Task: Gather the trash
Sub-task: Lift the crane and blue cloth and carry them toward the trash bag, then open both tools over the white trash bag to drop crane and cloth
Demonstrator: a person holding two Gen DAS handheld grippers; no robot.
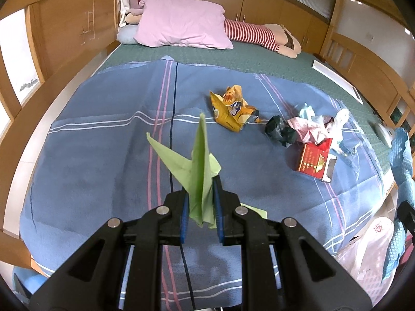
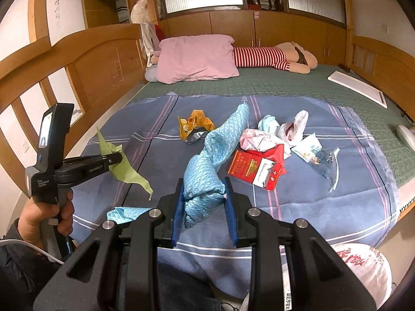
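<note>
My left gripper (image 1: 201,207) is shut on a green folded paper (image 1: 199,160) and holds it above the blue blanket (image 1: 103,155); the paper also shows in the right wrist view (image 2: 124,167). My right gripper (image 2: 203,207) is shut on a blue quilted cloth (image 2: 210,165), also seen at the right edge of the left wrist view (image 1: 400,171). On the blanket lie a yellow snack wrapper (image 1: 233,108), a dark crumpled wrapper (image 1: 280,129), a red cigarette box (image 1: 315,159), pink and white crumpled papers (image 2: 256,138) and a clear plastic wrapper (image 2: 324,165).
A white plastic bag with red print (image 2: 363,261) sits at the bed's near right corner. A pink pillow (image 1: 181,23) and a striped plush toy (image 1: 259,35) lie at the far end. Wooden bed rails (image 1: 64,31) run along both sides. A white board (image 2: 358,88) lies right.
</note>
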